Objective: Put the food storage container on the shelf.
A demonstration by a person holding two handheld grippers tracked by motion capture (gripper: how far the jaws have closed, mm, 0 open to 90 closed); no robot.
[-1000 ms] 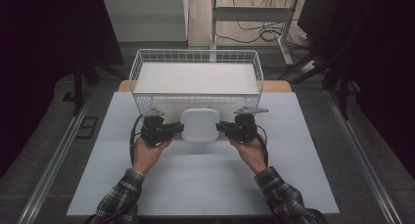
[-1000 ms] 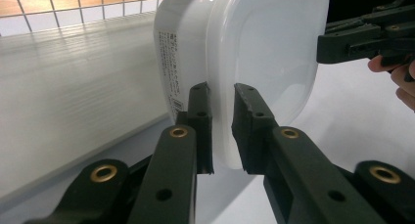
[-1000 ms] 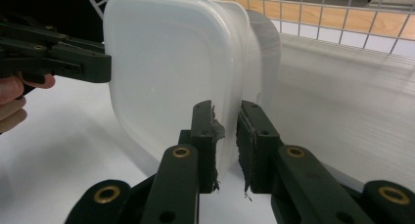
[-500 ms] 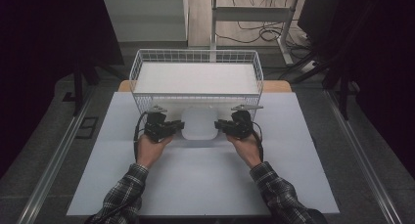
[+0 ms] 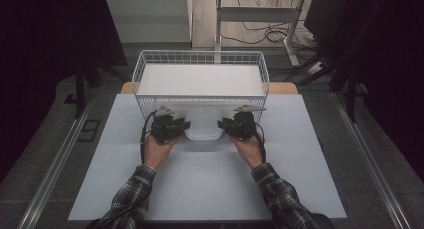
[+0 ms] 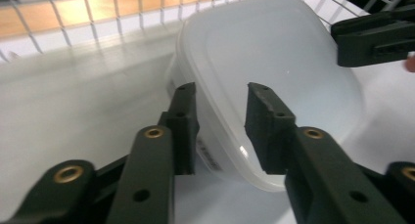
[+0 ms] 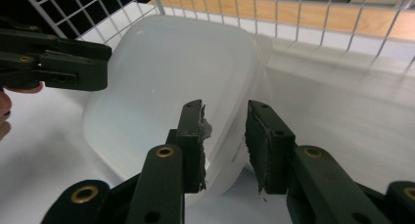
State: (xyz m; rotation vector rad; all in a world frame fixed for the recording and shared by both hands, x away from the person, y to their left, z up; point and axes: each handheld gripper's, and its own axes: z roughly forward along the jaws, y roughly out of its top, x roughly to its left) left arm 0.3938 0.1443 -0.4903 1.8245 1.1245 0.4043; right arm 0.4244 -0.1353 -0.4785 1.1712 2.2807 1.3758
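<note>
A white lidded plastic container (image 5: 202,124) rests on the white table just in front of the wire basket (image 5: 200,53). My left gripper (image 5: 186,125) is at its left end and my right gripper (image 5: 221,124) at its right end. In the left gripper view the left gripper (image 6: 220,94) straddles the container (image 6: 279,62) rim with a gap at both pads; its jaws have just been opening. In the right gripper view the right gripper (image 7: 226,109) straddles the container (image 7: 171,72) edge the same way, its jaws also just opening.
The wire basket (image 7: 293,9) stands right behind the container, with a flat white panel (image 5: 200,79) inside. The white table (image 5: 200,184) extends toward the person. Dark floor, rails and table legs surround it.
Both hands carried the container down and toward the basket and set it on the table. Both pairs of jaws have widened off its rim.
</note>
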